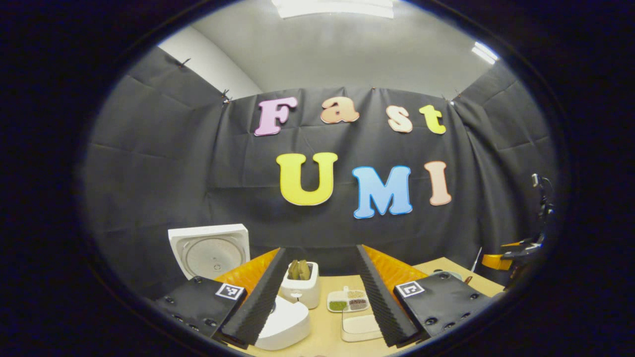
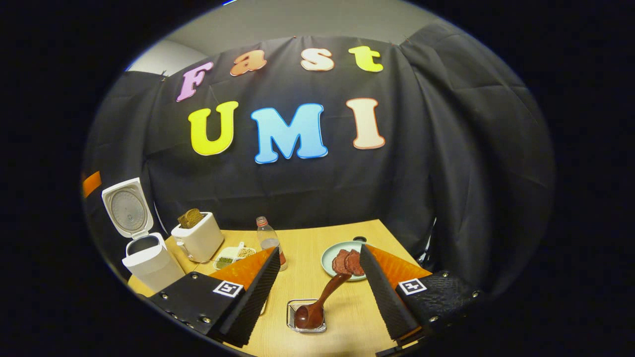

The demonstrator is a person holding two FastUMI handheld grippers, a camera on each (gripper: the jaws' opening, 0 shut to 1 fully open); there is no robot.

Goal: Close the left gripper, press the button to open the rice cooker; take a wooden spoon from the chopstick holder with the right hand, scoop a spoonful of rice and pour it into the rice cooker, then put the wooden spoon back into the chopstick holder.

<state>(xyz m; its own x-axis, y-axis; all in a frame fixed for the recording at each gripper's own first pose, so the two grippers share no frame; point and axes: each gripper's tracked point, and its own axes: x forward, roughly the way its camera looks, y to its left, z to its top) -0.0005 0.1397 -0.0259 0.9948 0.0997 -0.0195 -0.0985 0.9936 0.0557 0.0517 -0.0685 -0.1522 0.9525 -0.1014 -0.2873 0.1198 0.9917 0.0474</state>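
The white rice cooker (image 2: 149, 265) stands at the table's left with its lid (image 2: 126, 208) raised; the left gripper view shows its body (image 1: 284, 325) and lid (image 1: 208, 250) close by. A wooden spoon (image 2: 322, 300) leans bowl-down in the small square chopstick holder (image 2: 306, 325) near the front edge. My right gripper (image 2: 320, 250) is open above it, the spoon's handle between the spread fingers and touching neither. My left gripper (image 1: 321, 250) is open and holds nothing. A white rectangular tub (image 1: 359, 327) sits low between its fingers.
A white toaster (image 2: 198, 238) with bread stands beside the cooker. A divided dish of grains (image 2: 233, 254), a plastic bottle (image 2: 269, 240) and a plate with meat slices (image 2: 331, 253) are on the wooden table (image 2: 302, 248). An orange and black device (image 1: 516, 253) is at the right edge.
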